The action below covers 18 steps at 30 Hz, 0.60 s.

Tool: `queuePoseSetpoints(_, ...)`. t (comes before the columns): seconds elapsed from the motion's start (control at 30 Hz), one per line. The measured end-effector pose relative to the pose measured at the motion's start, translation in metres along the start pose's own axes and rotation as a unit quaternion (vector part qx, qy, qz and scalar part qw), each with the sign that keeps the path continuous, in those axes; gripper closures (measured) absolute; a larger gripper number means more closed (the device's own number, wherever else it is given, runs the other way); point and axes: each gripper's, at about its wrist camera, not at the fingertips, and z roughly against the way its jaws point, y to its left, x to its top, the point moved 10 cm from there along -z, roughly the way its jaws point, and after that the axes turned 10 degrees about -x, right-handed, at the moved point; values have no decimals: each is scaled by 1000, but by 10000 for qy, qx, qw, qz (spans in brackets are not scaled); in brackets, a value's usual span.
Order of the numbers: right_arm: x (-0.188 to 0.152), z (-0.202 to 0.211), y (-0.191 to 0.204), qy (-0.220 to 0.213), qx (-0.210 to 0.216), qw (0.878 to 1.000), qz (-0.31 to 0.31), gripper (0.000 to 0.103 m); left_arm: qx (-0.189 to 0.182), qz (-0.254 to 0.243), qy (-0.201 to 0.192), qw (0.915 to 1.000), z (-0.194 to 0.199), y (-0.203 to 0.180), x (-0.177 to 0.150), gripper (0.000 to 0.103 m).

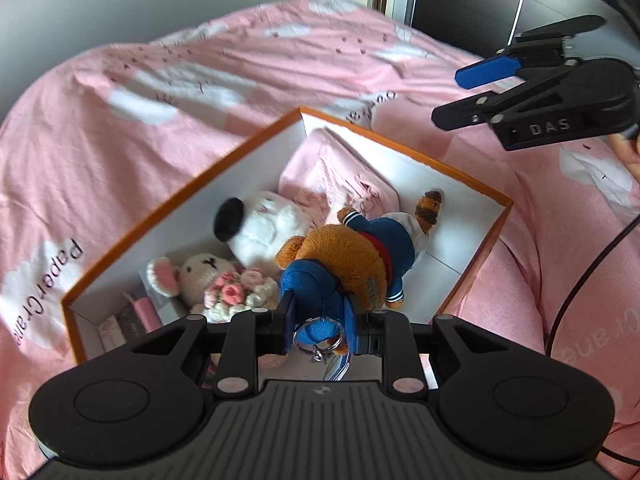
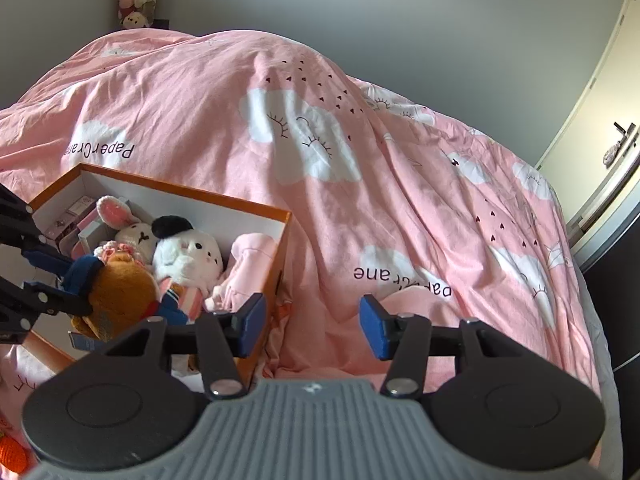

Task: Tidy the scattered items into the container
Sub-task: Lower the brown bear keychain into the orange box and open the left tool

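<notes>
An orange box (image 1: 192,184) with white inner walls sits on the pink bed. My left gripper (image 1: 318,320) is shut on the blue hat of a brown plush bear (image 1: 344,256) in a navy sailor suit, held over the box. Inside lie a white plush dog (image 1: 260,228), a cream bunny with flowers (image 1: 200,280), pink folded clothes (image 1: 336,176) and small boxes (image 1: 132,320). The right wrist view shows the box (image 2: 180,196), the bear (image 2: 120,296) and the left gripper (image 2: 52,276). My right gripper (image 2: 312,320) is open and empty over the bedcover beside the box; it also shows in the left wrist view (image 1: 460,96).
The pink duvet (image 2: 360,160) with white clouds covers the bed all around. A black cable (image 1: 580,280) runs at the right. A door (image 2: 600,120) stands at the far right. An orange knitted item (image 2: 12,456) lies at the lower left edge.
</notes>
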Motion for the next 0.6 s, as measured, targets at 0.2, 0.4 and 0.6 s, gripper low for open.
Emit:
queuePoseSetpoints(0.2,-13,-7,-7,73,164,9996,-202,49,-195,448,411,9980,-14,3,0,75)
queuePoseSetpoints(0.4,-16,-7,-16,41,244,9990,-369,49,-473,735,611,9943,-7,7,-1,75)
queuePoseSetpoints(0.6,-19,-3,-19,-9,291,9988,-385,49,-702,922,800,9900,1,14,-6,75)
